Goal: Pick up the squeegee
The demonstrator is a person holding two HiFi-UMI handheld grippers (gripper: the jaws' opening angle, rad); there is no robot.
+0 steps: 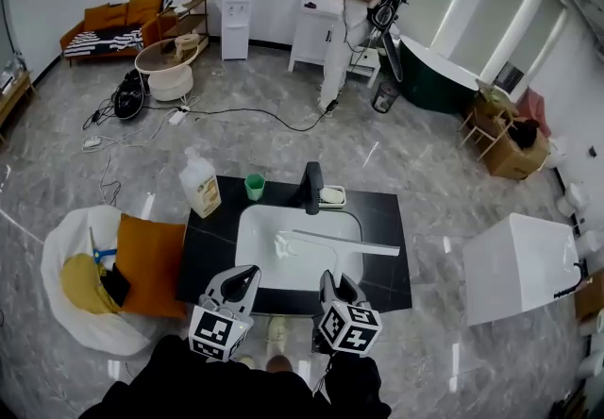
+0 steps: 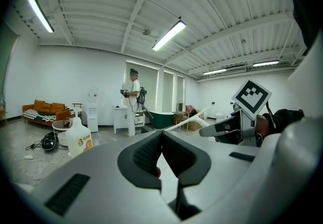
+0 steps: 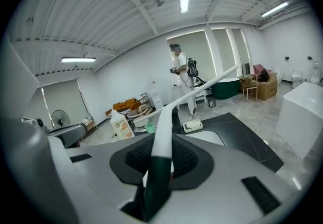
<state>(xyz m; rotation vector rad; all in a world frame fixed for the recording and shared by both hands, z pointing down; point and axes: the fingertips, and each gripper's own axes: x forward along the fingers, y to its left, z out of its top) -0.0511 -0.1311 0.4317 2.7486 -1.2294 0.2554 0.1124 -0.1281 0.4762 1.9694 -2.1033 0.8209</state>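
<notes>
Because the job is to pick up the squeegee [image 3: 164, 122], the right claw [image 3: 161, 165] squeezes tight on its dark handle so it cannot slip. The long white bar sticks out far from the claw and looks lifted over the white sink [image 1: 247, 252] in the black tabletop [image 1: 382, 219]. The left claw [image 2: 161, 140] is pinched closed with nothing in it. It hangs just beside the right one, out of the way. I think the job is nearly done.

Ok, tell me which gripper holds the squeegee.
The right gripper, clamped on the squeegee by its handle; the left gripper is shut on nothing.
</notes>
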